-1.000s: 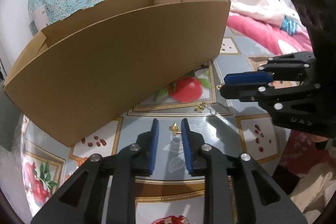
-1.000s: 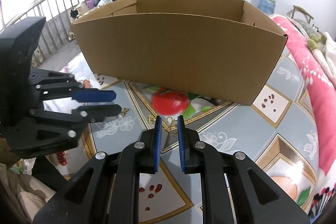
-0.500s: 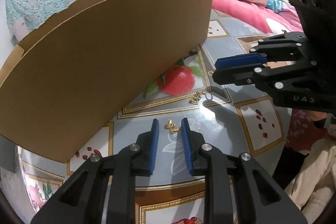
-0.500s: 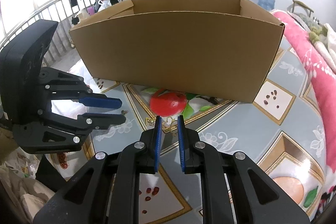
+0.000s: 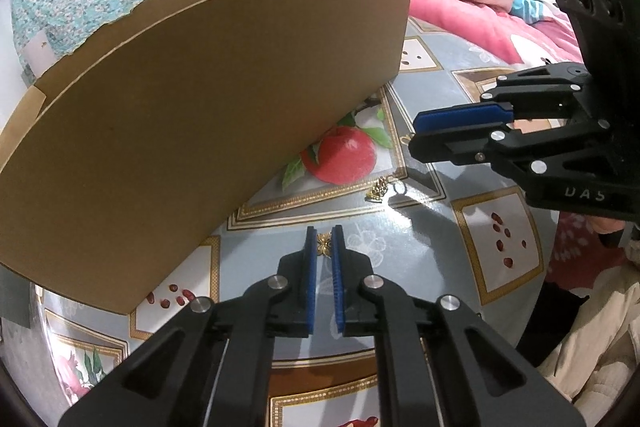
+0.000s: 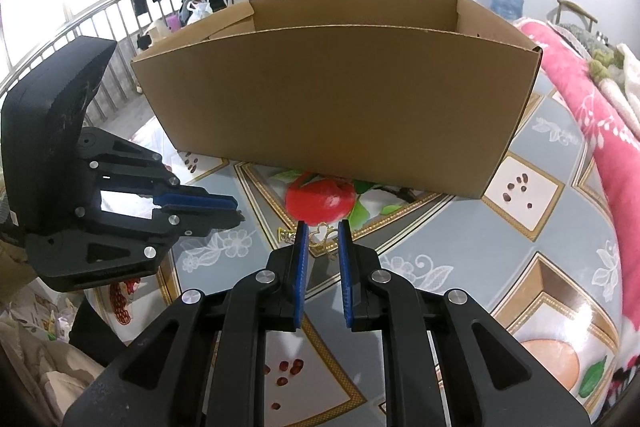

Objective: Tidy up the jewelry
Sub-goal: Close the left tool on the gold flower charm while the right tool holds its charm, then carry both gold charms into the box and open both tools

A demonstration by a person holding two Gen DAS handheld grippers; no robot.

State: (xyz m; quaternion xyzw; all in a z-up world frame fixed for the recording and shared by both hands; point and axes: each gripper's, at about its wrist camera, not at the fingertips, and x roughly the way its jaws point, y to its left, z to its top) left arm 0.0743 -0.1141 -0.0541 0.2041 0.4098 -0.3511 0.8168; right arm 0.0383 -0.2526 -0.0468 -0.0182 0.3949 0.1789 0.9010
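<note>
The left gripper [image 5: 324,233], jaws just closed, pinches a small gold butterfly piece [image 5: 323,242] on the patterned tablecloth [image 5: 460,259], near the cardboard box [image 5: 208,115]. The right gripper [image 6: 322,233] hovers with its jaws narrowly apart over a gold chain [image 6: 320,231], gripping nothing.

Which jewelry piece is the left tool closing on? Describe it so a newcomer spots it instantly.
Start at the cardboard box, then the red apple print on the tablecloth before it. Nearer the camera, a small gold butterfly-shaped piece sits between the left tool pads, which have just been closing; the other gold cluster lies free beside the apple.
</note>
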